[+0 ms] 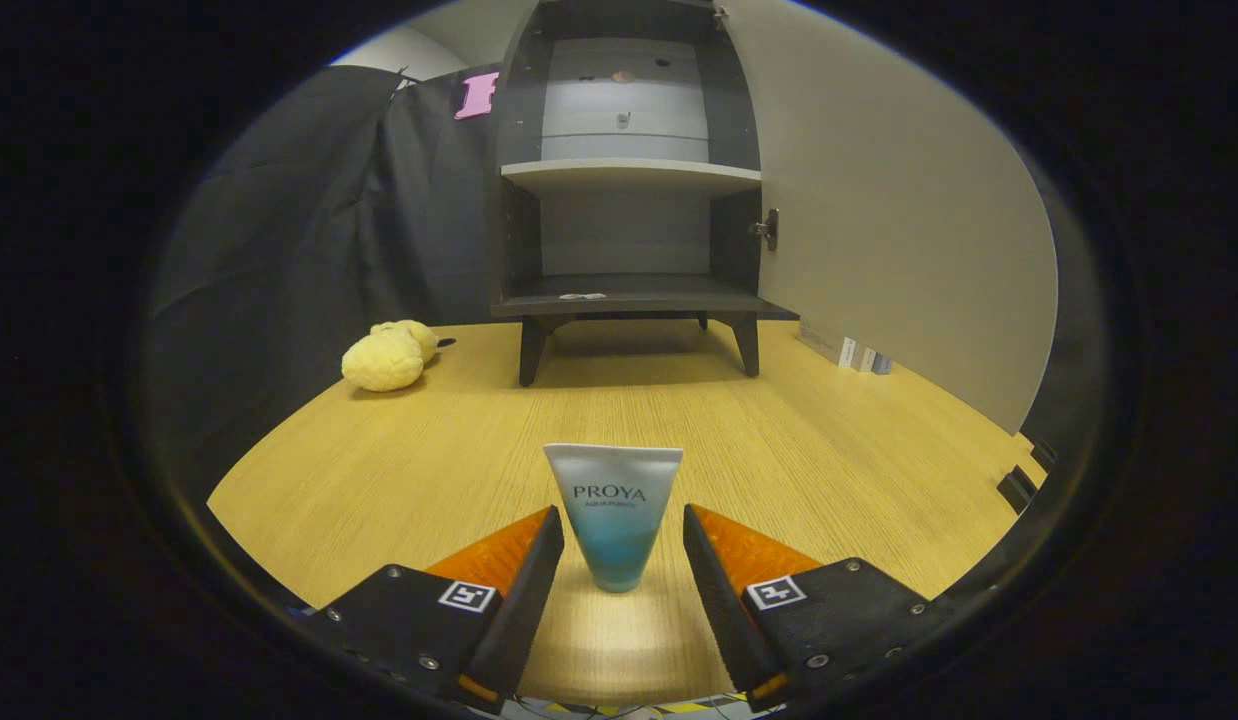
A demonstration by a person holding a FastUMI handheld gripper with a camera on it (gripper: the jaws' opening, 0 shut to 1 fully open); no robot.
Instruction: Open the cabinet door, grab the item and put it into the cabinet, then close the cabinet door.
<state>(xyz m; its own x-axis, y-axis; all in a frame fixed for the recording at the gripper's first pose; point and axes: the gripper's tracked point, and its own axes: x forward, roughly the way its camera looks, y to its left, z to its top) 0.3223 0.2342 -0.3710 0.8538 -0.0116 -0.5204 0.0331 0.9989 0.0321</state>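
Observation:
A white-to-blue cosmetic tube (614, 515) stands upright on its cap on the wooden table (399, 470), right between my fingertips. My gripper (623, 535) is open, with a small gap on each side of the tube; neither finger presses on it. Beyond the tube, at the back of the table, stands a dark cabinet (629, 200) on short legs. Its door (879, 210) is swung wide open to the right. Inside it I see a pale shelf (629, 175) and the bottom floor (639, 292), which carries a small flat label.
A yellow plush toy (387, 356) lies on the table to the left of the cabinet, near the black cloth wall (309, 260). A few small boxes (859, 355) stand at the foot of the open door. The table's edge curves close behind my fingers.

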